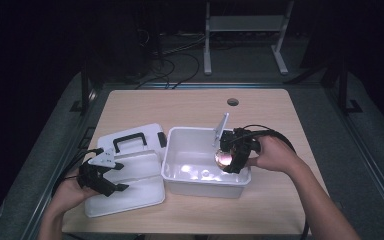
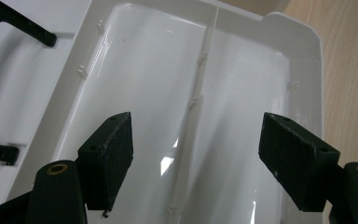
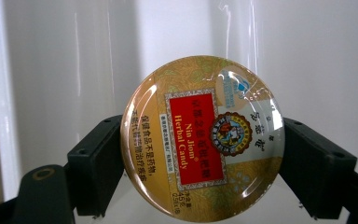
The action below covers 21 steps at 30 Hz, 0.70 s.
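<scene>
On wooden table [image 1: 190,107]: white bin [image 1: 180,137], lid [image 1: 145,192]; room dark.

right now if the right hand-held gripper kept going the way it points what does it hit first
Probably the white inside of the open box. The right hand-held gripper, shut on the round candy tin, faces that plastic with nothing between, though how near it is is unclear.

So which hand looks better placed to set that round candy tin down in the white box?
The right. The right gripper already grips the candy tin by its edges, over the white box. The left gripper is open and empty, over the box's lid beside it.
</scene>
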{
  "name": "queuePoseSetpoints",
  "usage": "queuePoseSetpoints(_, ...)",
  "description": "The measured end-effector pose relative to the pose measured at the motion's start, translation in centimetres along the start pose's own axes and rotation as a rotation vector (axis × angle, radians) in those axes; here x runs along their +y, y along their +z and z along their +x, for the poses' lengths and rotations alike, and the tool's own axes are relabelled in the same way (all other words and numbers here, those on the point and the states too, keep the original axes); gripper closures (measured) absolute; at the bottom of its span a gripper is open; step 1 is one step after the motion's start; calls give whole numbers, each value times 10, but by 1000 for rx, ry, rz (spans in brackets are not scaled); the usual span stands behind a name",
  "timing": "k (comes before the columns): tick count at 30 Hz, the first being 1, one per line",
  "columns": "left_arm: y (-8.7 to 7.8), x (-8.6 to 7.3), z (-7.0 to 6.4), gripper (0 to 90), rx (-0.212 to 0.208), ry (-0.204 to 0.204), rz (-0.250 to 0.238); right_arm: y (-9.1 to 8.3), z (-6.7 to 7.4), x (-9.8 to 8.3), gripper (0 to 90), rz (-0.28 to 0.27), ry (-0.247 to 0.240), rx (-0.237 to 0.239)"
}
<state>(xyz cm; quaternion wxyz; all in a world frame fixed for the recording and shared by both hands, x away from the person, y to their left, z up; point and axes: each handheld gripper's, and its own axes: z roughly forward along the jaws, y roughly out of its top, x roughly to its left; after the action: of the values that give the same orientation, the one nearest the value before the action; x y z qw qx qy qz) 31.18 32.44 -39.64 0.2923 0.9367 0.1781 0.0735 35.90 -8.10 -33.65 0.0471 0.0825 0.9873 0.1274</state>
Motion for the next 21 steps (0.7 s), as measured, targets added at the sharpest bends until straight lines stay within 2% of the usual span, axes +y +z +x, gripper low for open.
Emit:
queuePoseSetpoints(9, 2, 1, 0, 256, -5, 4, 5, 10, 0, -2, 197, 3, 23, 13)
queuePoseSetpoints(16, 3, 1, 0, 257, -6, 4, 7, 11, -3, -4, 196, -12, 52, 24)
queuePoseSetpoints(21, 3, 1, 0, 257, -7, 2, 7, 11, -3, -3, 195, -10, 54, 22)
